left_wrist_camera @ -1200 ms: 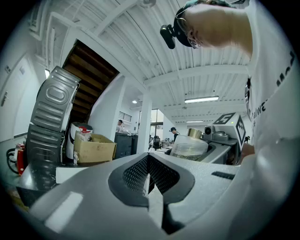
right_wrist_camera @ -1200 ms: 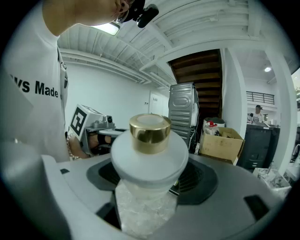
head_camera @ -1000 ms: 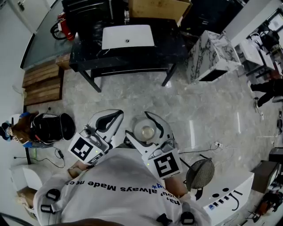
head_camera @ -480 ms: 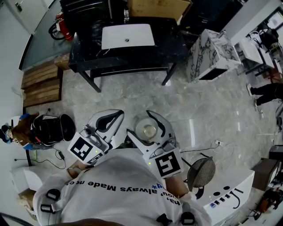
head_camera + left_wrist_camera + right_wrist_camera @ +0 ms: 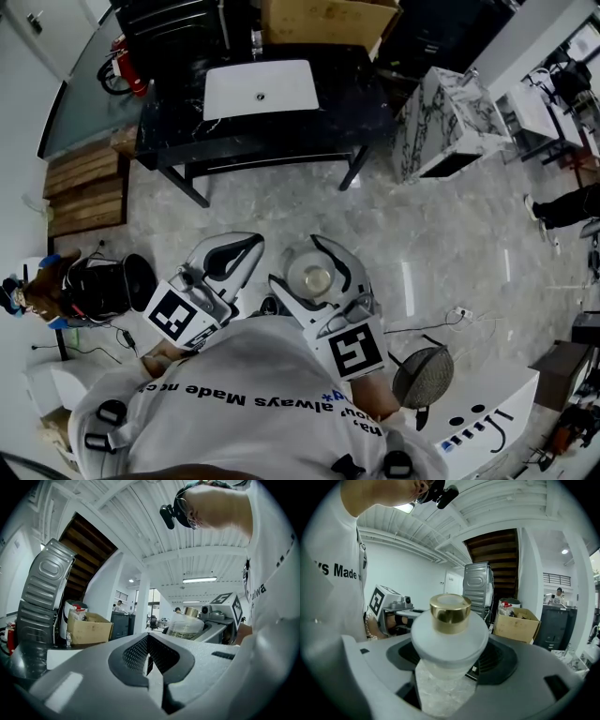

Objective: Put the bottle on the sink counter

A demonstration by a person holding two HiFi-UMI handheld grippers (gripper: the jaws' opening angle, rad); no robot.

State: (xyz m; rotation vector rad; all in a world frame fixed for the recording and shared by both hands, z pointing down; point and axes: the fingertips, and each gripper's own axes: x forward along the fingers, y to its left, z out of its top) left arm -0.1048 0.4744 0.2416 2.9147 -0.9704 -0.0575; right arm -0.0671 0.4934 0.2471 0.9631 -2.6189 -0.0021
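A clear textured bottle (image 5: 310, 279) with a gold cap (image 5: 450, 606) stands upright between the jaws of my right gripper (image 5: 300, 266), which is shut on its body (image 5: 443, 691). The hold sits close to my chest, over the marble floor. My left gripper (image 5: 246, 242) hangs beside it to the left, shut with nothing in it; its pads (image 5: 140, 654) meet. The left gripper view also catches the bottle (image 5: 185, 624) off to its right. The sink counter (image 5: 370, 103), a black table with a white basin (image 5: 261, 89), stands ahead across the floor.
A cardboard box (image 5: 323, 21) sits behind the counter. A marble block (image 5: 441, 117) stands right of it, and wooden pallets (image 5: 84, 183) lie to the left. A black bucket (image 5: 112, 286) is near my left side. A mesh fan (image 5: 422, 373) and a white unit (image 5: 483, 412) are at my right.
The counter and floor have shifted slightly down and left in the head view. Both grippers and the bottle keep their places in front of my chest.
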